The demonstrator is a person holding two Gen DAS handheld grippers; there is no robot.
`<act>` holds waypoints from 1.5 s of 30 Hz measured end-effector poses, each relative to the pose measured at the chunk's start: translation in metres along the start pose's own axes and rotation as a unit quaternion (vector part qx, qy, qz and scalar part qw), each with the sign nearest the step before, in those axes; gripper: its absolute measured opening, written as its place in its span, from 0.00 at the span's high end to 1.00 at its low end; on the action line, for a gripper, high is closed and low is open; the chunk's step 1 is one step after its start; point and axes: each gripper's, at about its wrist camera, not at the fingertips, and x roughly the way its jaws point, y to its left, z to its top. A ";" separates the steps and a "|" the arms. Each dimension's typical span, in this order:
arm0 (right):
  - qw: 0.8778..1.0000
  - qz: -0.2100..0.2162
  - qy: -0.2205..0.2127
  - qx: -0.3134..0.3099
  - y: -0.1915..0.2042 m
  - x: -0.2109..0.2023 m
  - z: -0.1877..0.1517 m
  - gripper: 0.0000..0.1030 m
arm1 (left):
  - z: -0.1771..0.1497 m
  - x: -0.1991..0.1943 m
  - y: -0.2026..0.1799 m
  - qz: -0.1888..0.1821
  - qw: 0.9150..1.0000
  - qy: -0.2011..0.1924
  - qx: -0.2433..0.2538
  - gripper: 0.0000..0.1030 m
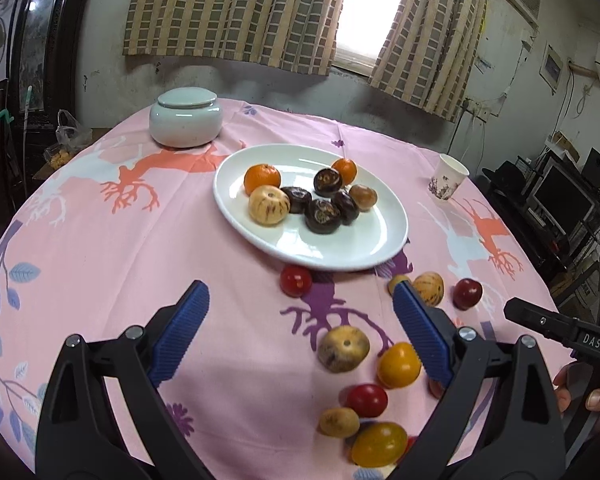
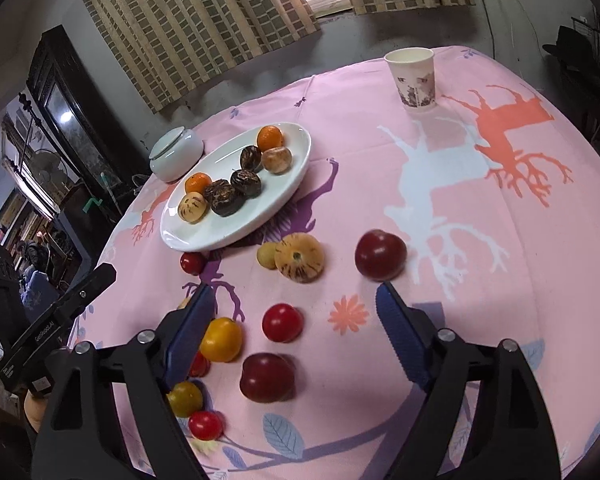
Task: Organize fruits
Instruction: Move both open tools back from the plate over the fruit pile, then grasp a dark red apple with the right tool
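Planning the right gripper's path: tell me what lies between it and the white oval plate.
In the right wrist view, loose fruit: a red tomato, a striped tan fruit and a small yellow-green fruit lie between the open right gripper and the white oval plate.

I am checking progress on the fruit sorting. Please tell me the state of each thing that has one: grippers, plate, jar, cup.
left gripper: open, holding nothing
right gripper: open, holding nothing
white plate: partly filled with fruit
ceramic jar: lid on
paper cup: upright; contents cannot be seen
loose fruits: on the tablecloth, outside the plate
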 end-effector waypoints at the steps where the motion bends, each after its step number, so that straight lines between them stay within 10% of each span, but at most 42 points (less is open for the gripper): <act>1: 1.000 0.001 -0.001 0.003 -0.003 0.000 -0.004 0.19 | -0.003 -0.001 -0.001 0.000 1.000 0.002 0.000 0.08; 28: 0.987 -0.028 0.037 -0.155 0.042 0.027 -0.054 0.20 | -0.028 0.013 -0.005 0.045 0.997 0.029 0.055 0.04; 45: 0.981 -0.049 0.063 -0.174 0.051 0.052 -0.063 0.60 | -0.030 0.017 -0.006 0.038 0.997 0.043 0.052 0.04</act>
